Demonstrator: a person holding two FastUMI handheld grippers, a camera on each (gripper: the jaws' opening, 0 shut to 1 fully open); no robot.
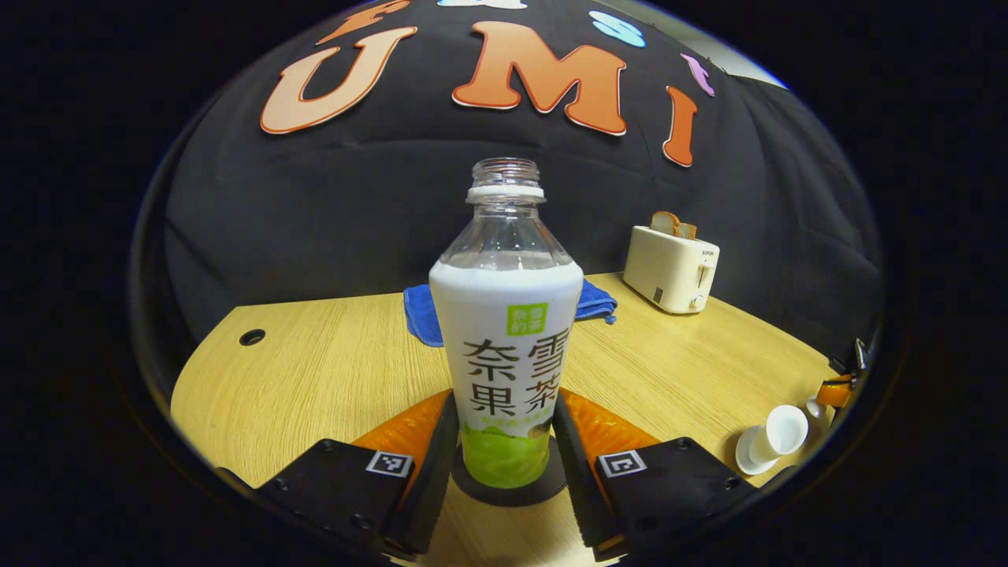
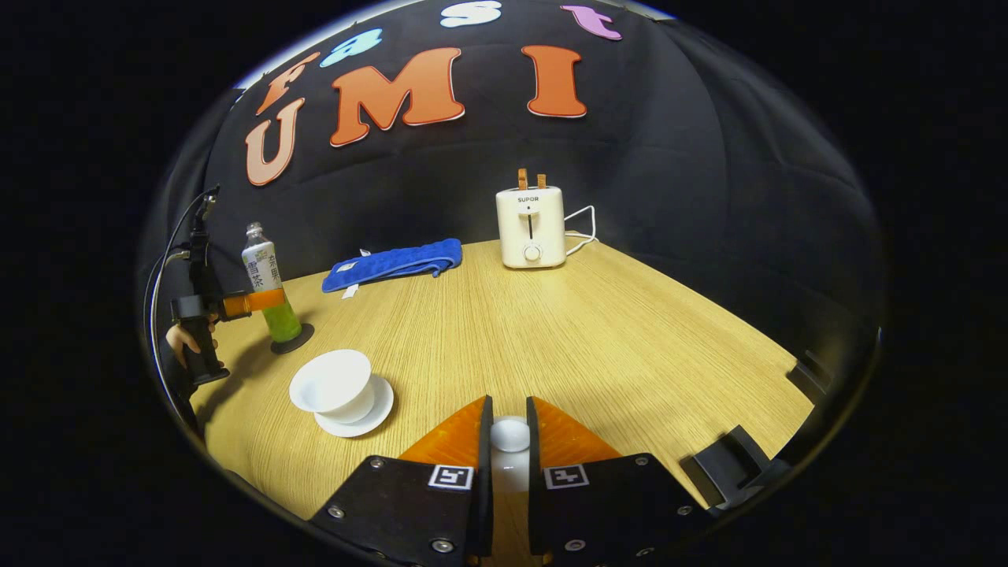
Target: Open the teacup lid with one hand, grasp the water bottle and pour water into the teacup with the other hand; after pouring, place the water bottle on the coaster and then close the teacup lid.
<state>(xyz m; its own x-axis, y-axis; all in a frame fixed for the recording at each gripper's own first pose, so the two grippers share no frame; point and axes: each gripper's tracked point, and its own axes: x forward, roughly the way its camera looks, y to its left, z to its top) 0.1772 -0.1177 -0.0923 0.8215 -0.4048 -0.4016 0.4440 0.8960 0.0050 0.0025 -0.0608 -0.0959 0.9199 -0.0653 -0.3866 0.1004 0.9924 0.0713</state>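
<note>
Water bottle (image 1: pixel 505 331) stands upright on coaster (image 1: pixel 508 492); left claw (image 1: pixel 504 449) brackets its base, contact unclear. Right claw (image 2: pixel 509 441) clenched on teacup lid (image 2: pixel 510 435). Teacup (image 2: pixel 334 384) open on counter (image 2: pixel 598 339). Advice: spread left fingers evenly, withdraw straight, then lower lid centred.

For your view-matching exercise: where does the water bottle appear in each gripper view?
Left gripper view: water bottle dead centre, upright on the coaster, between the near tongs.
Right gripper view: far left, beside the teacup.
Shared landmark: the toaster, behind on the table.
</note>
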